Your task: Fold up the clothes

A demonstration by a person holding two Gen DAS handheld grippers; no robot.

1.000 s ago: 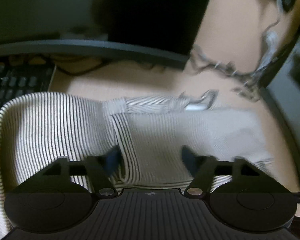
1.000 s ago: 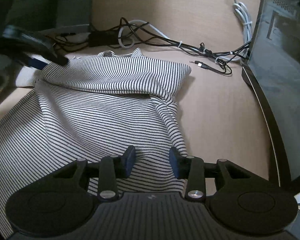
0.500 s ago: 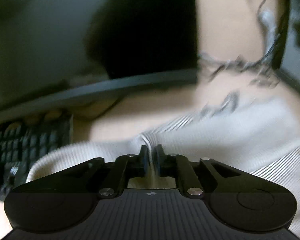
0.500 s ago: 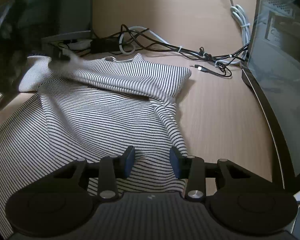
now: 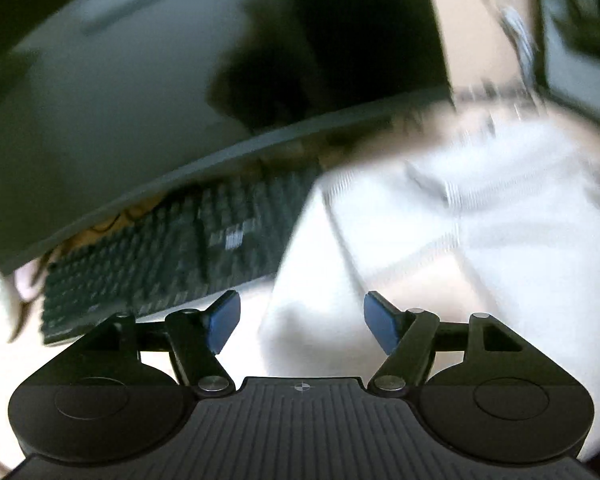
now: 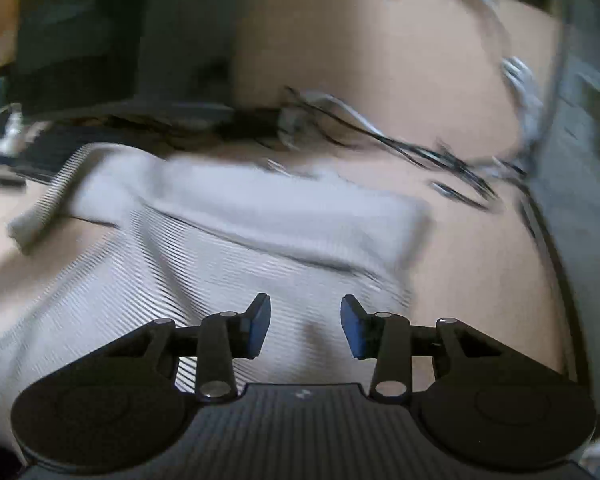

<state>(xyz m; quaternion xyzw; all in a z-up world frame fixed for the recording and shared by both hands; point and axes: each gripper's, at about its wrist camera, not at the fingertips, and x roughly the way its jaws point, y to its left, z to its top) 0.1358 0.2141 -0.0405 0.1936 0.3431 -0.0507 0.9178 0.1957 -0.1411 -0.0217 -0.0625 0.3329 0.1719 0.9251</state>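
Observation:
A white shirt with thin black stripes [image 6: 228, 240] lies partly folded on a light wooden desk [image 6: 480, 280]. In the left wrist view the shirt [image 5: 440, 248] is blurred and fills the right half. My left gripper [image 5: 302, 322] is open and empty, just above the shirt's left edge. My right gripper [image 6: 306, 326] is open and empty, just above the shirt's lower part. A folded band of the shirt runs across the middle of the right wrist view.
A black keyboard [image 5: 172, 256] lies left of the shirt, under the edge of a dark monitor [image 5: 100, 100]. A tangle of black and white cables [image 6: 400, 144] lies behind the shirt. A dark computer case [image 6: 580, 160] stands at the right.
My left gripper was shut on the shirt's fabric half a second ago and has let go and opened, swinging left toward the keyboard. My right gripper stays open and has shifted; both views are blurred.

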